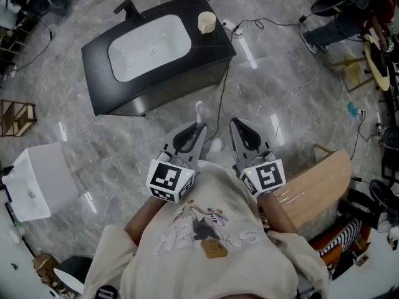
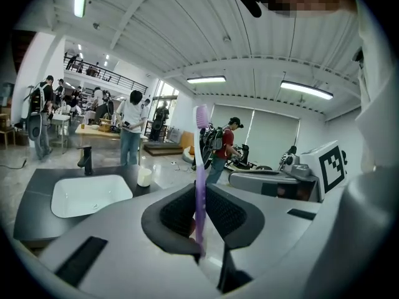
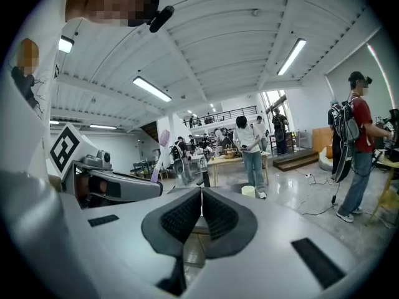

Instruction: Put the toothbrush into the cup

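Observation:
A purple toothbrush stands upright between the jaws of my left gripper, which is shut on its handle. In the head view the brush's pale head sticks up past the left gripper, held close to my chest. My right gripper hangs beside it with its jaws shut on nothing. The cream cup stands on the far right corner of the black sink counter, well away from both grippers. It also shows small in the left gripper view and in the right gripper view.
The counter holds a white basin and a black faucet. A white box sits on the floor at the left, a wooden board at the right. Cables run across the marble floor. Several people stand in the hall behind.

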{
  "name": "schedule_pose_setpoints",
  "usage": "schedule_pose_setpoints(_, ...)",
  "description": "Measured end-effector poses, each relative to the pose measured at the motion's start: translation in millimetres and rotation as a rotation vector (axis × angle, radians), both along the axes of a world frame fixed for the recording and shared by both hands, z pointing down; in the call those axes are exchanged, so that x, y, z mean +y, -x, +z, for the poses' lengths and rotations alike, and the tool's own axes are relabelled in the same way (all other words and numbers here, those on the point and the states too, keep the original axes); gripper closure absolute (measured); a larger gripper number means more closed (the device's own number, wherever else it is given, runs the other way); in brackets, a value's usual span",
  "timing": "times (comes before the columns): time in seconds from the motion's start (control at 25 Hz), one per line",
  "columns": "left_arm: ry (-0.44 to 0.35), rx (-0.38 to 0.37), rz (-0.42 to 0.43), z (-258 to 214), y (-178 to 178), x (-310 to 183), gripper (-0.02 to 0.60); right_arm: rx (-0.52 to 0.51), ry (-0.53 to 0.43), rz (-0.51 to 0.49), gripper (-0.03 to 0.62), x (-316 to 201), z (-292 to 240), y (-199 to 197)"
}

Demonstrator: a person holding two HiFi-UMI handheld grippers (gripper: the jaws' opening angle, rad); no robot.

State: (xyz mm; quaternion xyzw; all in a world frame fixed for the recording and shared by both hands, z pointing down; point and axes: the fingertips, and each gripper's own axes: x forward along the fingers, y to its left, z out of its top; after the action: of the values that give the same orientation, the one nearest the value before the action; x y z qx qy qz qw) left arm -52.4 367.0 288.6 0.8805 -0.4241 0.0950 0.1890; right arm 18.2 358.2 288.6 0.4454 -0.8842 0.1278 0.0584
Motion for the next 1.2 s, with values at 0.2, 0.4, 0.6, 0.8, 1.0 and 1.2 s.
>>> schedule_pose_setpoints(0.2,-0.027,0.006,-0.038,-3,-37,-15,0.523,0.0,-0.023,-0.073,0.577,-7,3,-30)
schedule_pose_setpoints(0.4,-0.016,-0.005,-0.049,2,-63,-31,0.525,-0.012,-0.036,-0.115,0.577,-24,5,-45)
schedule_pose_setpoints(0.6,-0.02,-0.004,-0.036,1,-72,-59,0.525,-0.027,-0.03,-0.124,0.577,-51,7,-50)
schedule_pose_setpoints(0.8,-0.022,0.02,-0.03,4,-61,-105,0.526,-0.001,-0.027,-0.125,0.577,-99,11,-40)
schedule_pose_setpoints(1.0,-0.022,0.026,-0.017,3,-43,-171,0.526,-0.007,-0.013,-0.129,0.577,-160,5,-18)
schedule_pose_setpoints(1.2,-0.038,0.031,0.014,-2,-36,-234,0.526,0.031,-0.036,-0.128,0.577,-223,0,-6)
